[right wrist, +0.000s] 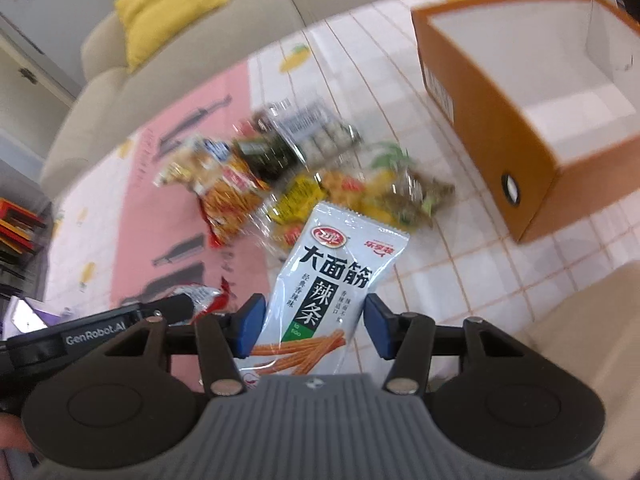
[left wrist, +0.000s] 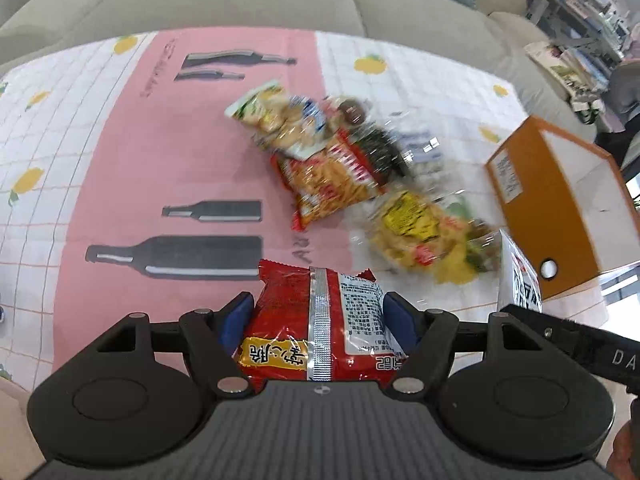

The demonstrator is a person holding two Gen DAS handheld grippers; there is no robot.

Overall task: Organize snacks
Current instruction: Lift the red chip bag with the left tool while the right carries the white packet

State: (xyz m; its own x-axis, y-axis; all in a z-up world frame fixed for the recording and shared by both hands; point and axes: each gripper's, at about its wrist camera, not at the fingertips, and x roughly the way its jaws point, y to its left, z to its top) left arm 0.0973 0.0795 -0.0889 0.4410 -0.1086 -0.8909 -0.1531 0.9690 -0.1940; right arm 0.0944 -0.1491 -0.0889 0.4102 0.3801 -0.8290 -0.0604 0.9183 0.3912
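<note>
In the left wrist view, a pile of snack bags [left wrist: 340, 160] lay on the tablecloth [left wrist: 60, 140], with an orange box [left wrist: 560, 208] at the right edge and a sofa [left wrist: 240, 4] behind. The pink strip to the left was bare. The left gripper [left wrist: 318, 316] pointed down, its blue pads [left wrist: 236, 316] clamped on a red packet [left wrist: 316, 324].

In the right wrist view, the open box [right wrist: 500, 128] stood to the right of the pile [right wrist: 280, 172]. White cloth [right wrist: 460, 280] between them was free. The right gripper [right wrist: 312, 324] pinched a white packet [right wrist: 332, 276] above the cloth.
</note>
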